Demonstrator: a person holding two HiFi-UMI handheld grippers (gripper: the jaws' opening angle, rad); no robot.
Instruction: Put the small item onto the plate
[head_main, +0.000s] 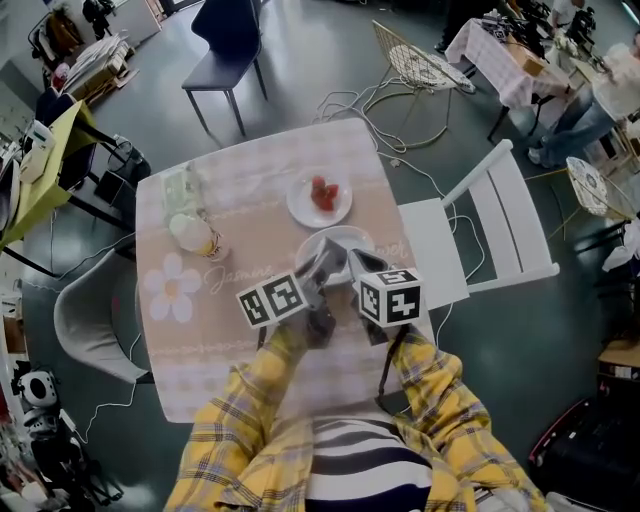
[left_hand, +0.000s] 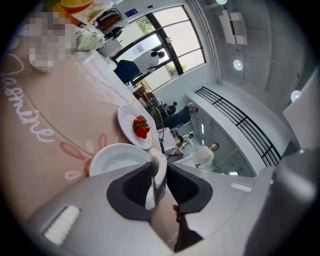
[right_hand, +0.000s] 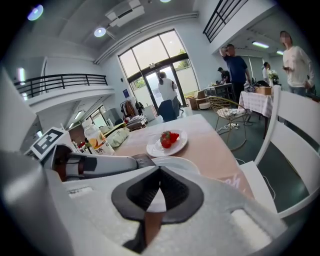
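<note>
The strawberries (head_main: 324, 193) lie on the far plate (head_main: 300, 208), well beyond the tips of both grippers, which hover over the empty near plate (head_main: 345, 236) on the tabletop (head_main: 200, 300). The left gripper's (left_hand: 159, 176) jaws stand slightly apart and grip nothing. The right gripper's (right_hand: 159, 172) jaws meet at their tips, empty.

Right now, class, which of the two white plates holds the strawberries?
The farther plate carries the red strawberries. The nearer plate shows no fruit on the part that is visible.
</note>
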